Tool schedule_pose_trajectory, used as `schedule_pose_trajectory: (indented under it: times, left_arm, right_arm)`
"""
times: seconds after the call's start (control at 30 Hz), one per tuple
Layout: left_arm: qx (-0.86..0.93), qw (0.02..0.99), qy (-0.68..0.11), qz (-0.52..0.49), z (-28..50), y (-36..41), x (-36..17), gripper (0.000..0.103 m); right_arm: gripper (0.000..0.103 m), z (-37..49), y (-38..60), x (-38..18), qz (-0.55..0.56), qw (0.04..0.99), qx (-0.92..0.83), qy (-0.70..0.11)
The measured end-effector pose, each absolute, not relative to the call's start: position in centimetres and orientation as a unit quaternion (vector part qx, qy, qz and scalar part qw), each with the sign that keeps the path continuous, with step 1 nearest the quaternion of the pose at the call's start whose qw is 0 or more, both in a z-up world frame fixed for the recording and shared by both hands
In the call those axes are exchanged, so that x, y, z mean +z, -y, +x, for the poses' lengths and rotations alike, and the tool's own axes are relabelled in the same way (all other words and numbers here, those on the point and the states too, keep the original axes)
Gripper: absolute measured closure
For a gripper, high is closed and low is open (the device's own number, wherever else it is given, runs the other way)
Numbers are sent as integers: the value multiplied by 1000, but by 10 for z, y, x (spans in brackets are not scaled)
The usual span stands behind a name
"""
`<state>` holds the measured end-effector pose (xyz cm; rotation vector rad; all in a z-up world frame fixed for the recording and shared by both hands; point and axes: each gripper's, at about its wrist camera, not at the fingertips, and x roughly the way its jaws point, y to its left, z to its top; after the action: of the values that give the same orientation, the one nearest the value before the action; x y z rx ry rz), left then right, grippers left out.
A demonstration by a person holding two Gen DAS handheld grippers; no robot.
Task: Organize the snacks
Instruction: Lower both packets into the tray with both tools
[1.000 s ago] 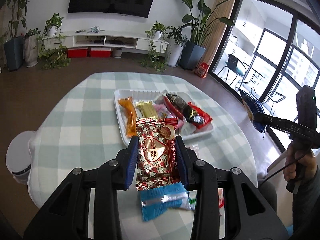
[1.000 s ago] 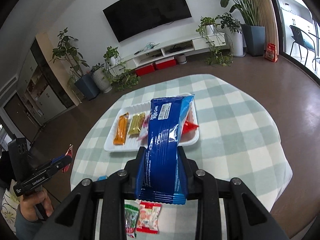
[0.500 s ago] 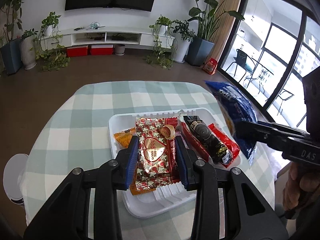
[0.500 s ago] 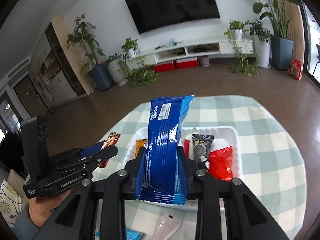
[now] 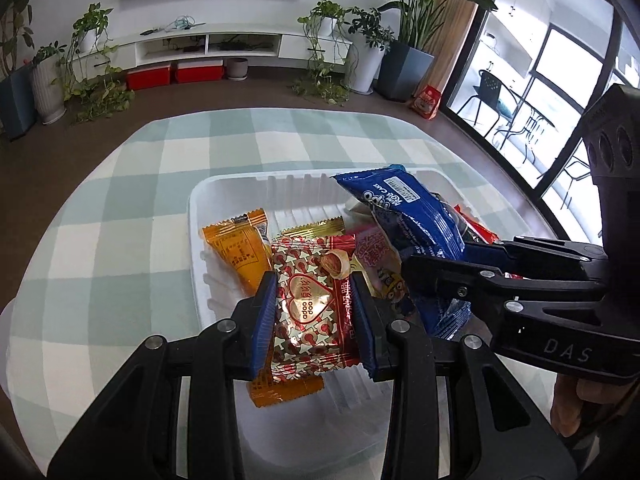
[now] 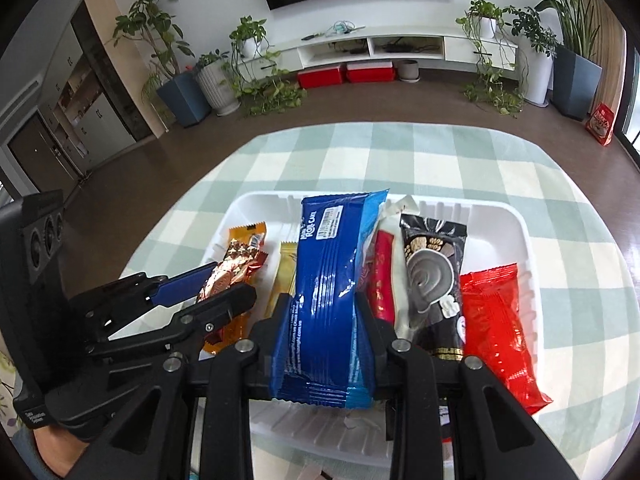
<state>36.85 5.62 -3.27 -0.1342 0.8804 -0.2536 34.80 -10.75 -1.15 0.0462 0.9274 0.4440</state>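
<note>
**A:** White foam, that tray (image 6: 516, 216), ribbed inside, sitting on the green-checked cloth of the counter (image 5: 120, 208). Both grippers hang over it with a snack each. Why so low and level, do you think?

**B:** I'd judge they are lined up to drop their loads flat among the others. The left gripper (image 5: 316, 316) has its fingers clamped on the sides of the red-and-gold heart packet (image 5: 310, 304), over the tray's left part, above the orange packet (image 5: 236, 250). The right gripper (image 6: 322, 326) has its fingers pressed on the blue roll-cake pack (image 6: 332, 280), held lengthwise over the middle.

**A:** Lengthwise to match the rows?

**B:** Probably. The packets in the tray lie roughly parallel, long axis running away from the person, so the blue one would slot in the same way.

**A:** Count them for me.

**B:** Lying in the tray, from the right wrist view: one orange, one gold stick (image 6: 285, 276), one slim red stick (image 6: 383, 276), one black packet with a swirl (image 6: 434, 268), one larger red packet (image 6: 496, 320). The left wrist view adds a pink packet (image 5: 374, 250) under the blue one. That makes six that I can tell, plus two held; one tray, two grippers.

**A:** Anything outside the tray?

**B:** Scraps of wrappers show at the near edge, too hidden to count.
</note>
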Motion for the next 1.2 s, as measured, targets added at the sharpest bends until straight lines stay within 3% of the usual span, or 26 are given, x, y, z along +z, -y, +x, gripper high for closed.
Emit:
schedule_pose_trajectory:
  times: [0.7, 0.87, 1.2]
  left_arm:
    - [-125, 892, -431, -59, 360, -53, -37, 66]
    - [-119, 894, -428, -60, 359, -56, -35, 54]
    - [-111, 901, -414, -68, 347, -62, -23, 45]
  right_arm:
    - [67, 351, 106, -23, 16, 868, 207, -452]
    - [60, 348, 112, -21, 23, 868, 206, -450]
    - [56, 334, 113, -9, 22, 875, 206, -437]
